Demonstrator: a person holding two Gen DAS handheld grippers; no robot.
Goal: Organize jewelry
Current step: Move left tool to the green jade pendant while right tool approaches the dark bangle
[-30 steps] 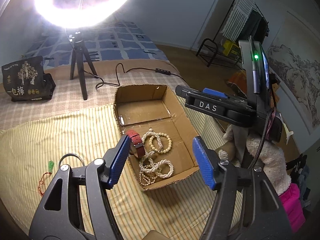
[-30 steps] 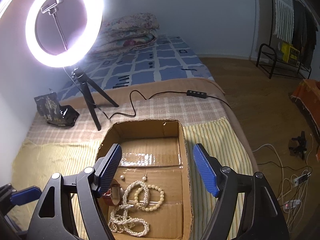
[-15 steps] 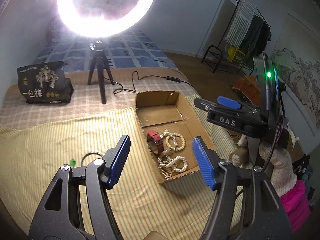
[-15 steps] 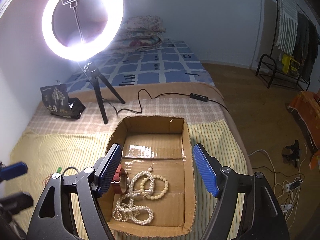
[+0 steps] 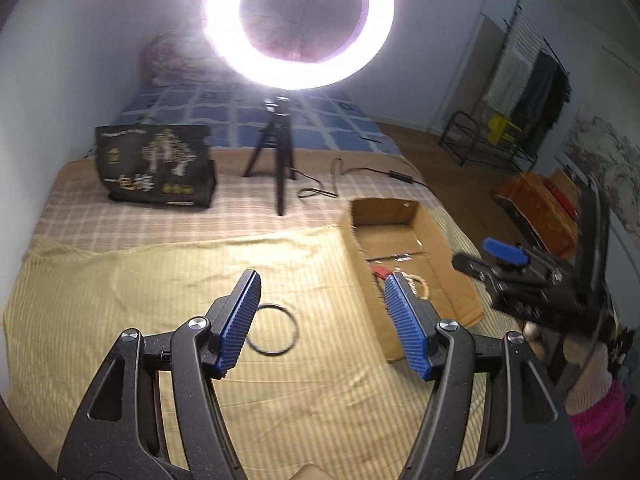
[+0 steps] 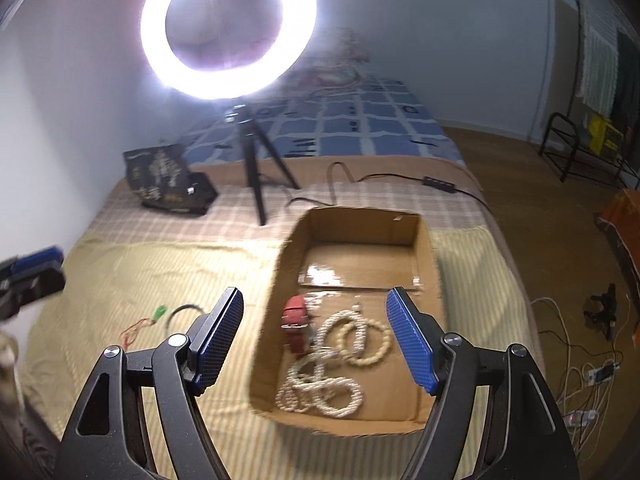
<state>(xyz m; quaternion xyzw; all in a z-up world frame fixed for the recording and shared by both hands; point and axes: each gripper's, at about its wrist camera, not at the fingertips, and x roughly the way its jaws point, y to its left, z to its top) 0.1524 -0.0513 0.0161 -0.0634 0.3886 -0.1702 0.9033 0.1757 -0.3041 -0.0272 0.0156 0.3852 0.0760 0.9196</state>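
Left wrist view shows a bed (image 5: 168, 292) under a yellow striped cloth, with a lit ring light (image 5: 298, 24) on a tripod at its far side and a dark bag (image 5: 154, 164) beside the tripod. An open cardboard box (image 5: 436, 240) sits on the cloth to the right. The left tool (image 5: 320, 320) hangs above the cloth with its blue pads spread wide, holding nothing; the right tool (image 5: 500, 264) hovers past the box. In the right wrist view the right tool (image 6: 316, 340) is likewise spread and empty over the box (image 6: 360, 224), which holds pearl strands (image 6: 320, 388), a bead bracelet (image 6: 368, 340) and a red watch (image 6: 295, 322). A black ring (image 5: 272, 330) lies on the cloth just beside the left tool's left pad; near it lies a small green charm (image 6: 160, 312) on a red cord.
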